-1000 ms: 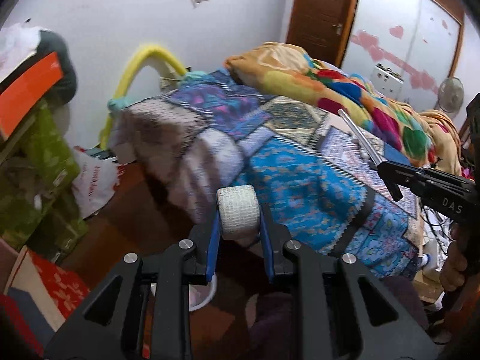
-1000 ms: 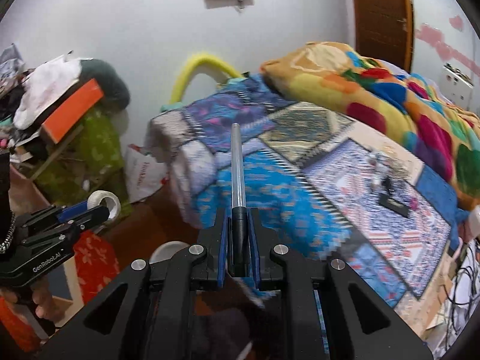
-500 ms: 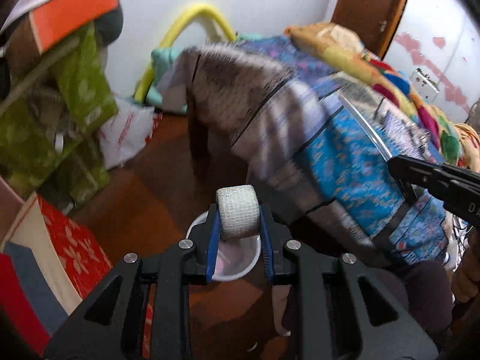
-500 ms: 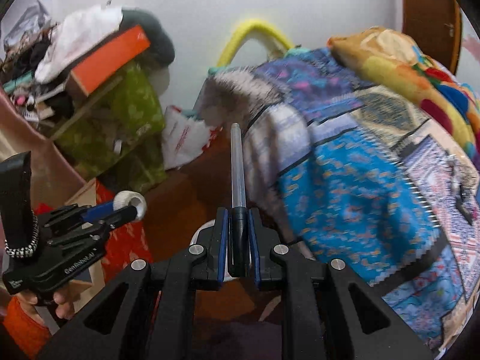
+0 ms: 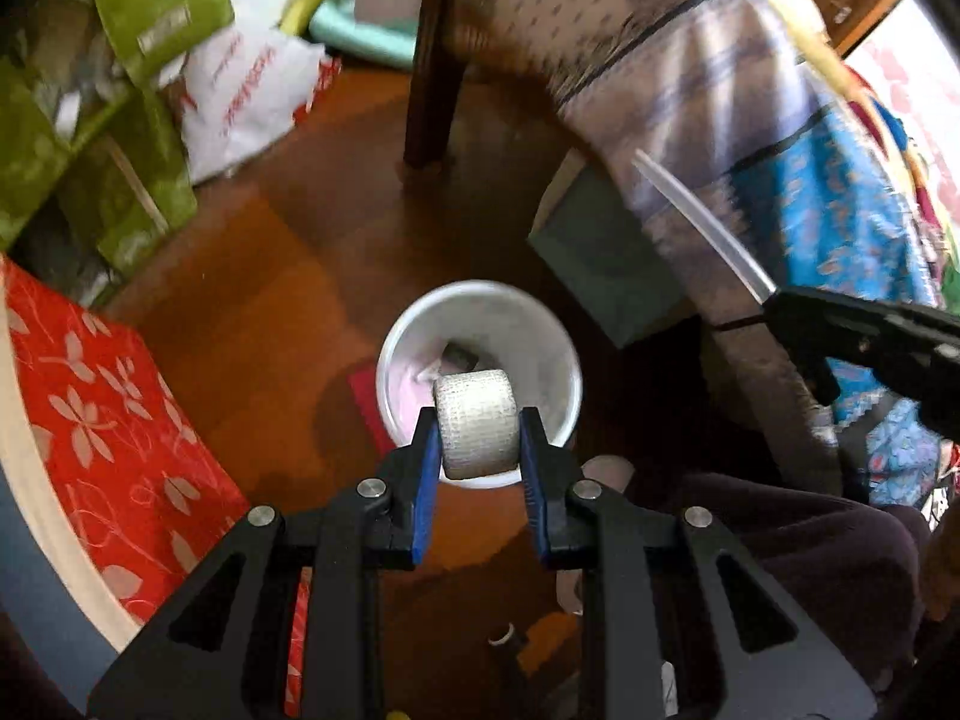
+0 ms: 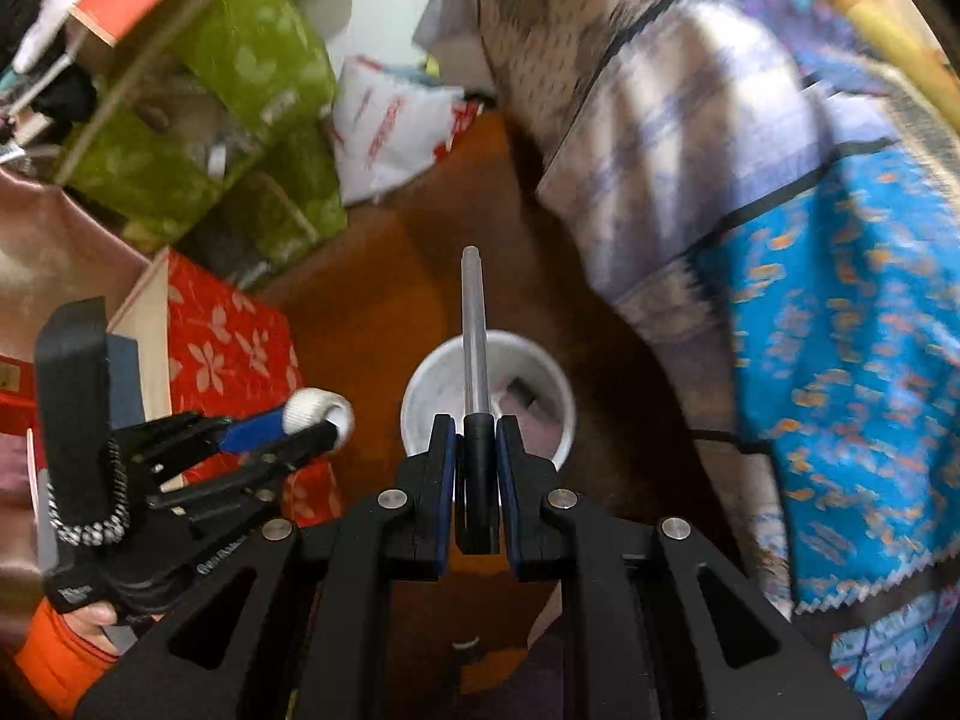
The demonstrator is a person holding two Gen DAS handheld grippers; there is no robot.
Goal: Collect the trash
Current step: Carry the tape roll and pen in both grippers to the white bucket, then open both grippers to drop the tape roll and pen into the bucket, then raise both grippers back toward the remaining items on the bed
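left hand-held gripper (image 5: 478,438) tilted steeply down, clamps bandage roll (image 5: 477,423) | right hand-held gripper (image 6: 477,438) likewise, clamps pen (image 6: 474,360)

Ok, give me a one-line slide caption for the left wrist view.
Left gripper holds a white tape roll over the white bin on the wooden floor.

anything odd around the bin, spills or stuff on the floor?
No spill shows. The white bin stands upright on the floor with scraps inside. The left gripper holds a bandage roll, the right gripper a pen. A small cap-like piece lies loose near the feet.
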